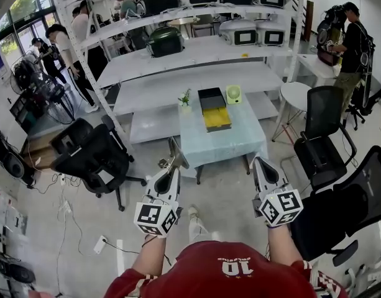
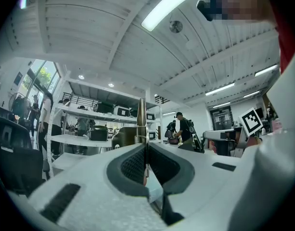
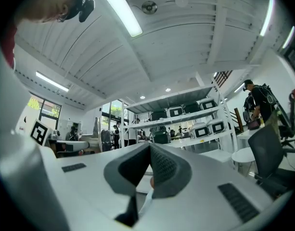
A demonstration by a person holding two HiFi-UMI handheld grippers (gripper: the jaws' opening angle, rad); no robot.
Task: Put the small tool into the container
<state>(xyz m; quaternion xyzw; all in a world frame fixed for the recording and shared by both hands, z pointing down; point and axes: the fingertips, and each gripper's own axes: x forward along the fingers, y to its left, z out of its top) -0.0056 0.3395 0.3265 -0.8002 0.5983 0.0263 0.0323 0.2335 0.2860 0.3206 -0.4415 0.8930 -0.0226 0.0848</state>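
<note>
left gripper view, small tool [image 2: 141, 118] clamped in left gripper [image 2: 145, 148]

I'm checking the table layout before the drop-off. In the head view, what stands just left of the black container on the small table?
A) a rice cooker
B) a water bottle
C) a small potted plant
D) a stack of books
C: the small potted plant stands right beside the left edge of the black container on the pale table.
</note>
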